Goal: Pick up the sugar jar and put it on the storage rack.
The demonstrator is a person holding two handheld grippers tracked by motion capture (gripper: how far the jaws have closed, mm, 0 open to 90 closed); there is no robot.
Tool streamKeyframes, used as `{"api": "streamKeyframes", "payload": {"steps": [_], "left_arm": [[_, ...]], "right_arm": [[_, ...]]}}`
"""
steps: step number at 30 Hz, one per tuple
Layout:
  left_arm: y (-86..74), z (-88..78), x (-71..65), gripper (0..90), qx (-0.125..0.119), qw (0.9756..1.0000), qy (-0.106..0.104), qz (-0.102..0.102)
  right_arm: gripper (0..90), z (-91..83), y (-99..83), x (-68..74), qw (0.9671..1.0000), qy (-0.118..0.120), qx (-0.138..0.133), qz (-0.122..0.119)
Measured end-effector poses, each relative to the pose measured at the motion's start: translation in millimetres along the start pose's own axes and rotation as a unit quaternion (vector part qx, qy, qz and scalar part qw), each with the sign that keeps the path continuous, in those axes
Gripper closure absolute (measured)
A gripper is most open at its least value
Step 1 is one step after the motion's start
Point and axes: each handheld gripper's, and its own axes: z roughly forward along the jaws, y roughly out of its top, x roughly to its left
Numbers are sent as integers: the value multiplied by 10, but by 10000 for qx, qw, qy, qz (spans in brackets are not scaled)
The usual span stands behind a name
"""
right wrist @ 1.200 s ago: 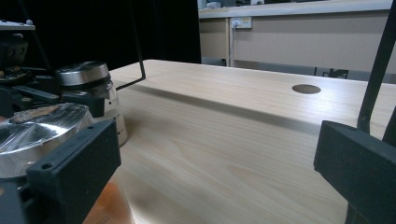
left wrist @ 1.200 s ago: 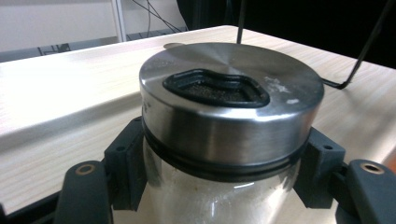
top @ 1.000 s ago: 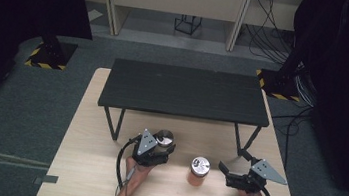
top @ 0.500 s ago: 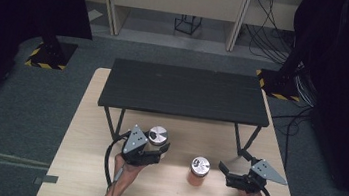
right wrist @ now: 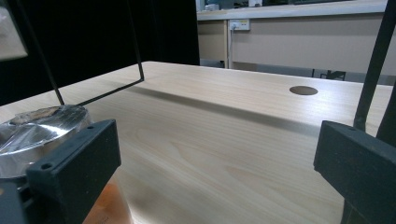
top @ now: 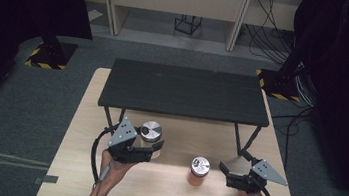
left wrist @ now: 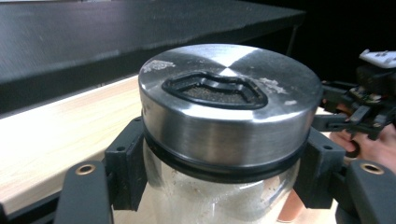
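Observation:
A glass jar (left wrist: 219,196) with a brushed metal shaker lid (top: 151,131) sits between the jaws of my left gripper (top: 151,144), which is shut on its glass body just under the lid. I cannot tell whether the jar touches the wooden table (top: 171,193). A second jar (top: 198,171), orange with a metal lid (right wrist: 37,130), stands on the table to the right. My right gripper (top: 226,176) is open just right of it with nothing between its pads (right wrist: 74,163). The right gripper (left wrist: 359,109) is also in the left gripper view, far right.
A low black bench (top: 186,92) on thin metal legs (top: 240,139) stands across the table's far half, just behind both jars. A round cable hole (right wrist: 303,90) lies in the tabletop. Grey carpet (top: 35,111) surrounds the table.
My left gripper has carried the metal-lidded glass jar a little to the left, away from the orange jar. The right gripper and the orange jar have stayed put.

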Motion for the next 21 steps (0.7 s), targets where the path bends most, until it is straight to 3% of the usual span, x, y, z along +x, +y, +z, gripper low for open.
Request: {"api": "streamKeyframes", "payload": {"steps": [12, 21], "left_arm": [[557, -174, 52, 319, 2, 10000, -84, 44], [958, -166, 93, 319, -68, 9999, 157, 6]], "right_arm": [[7, 3, -1, -2, 10000, 5, 6, 10], [7, 3, -2, -6, 10000, 5, 6, 25]]}}
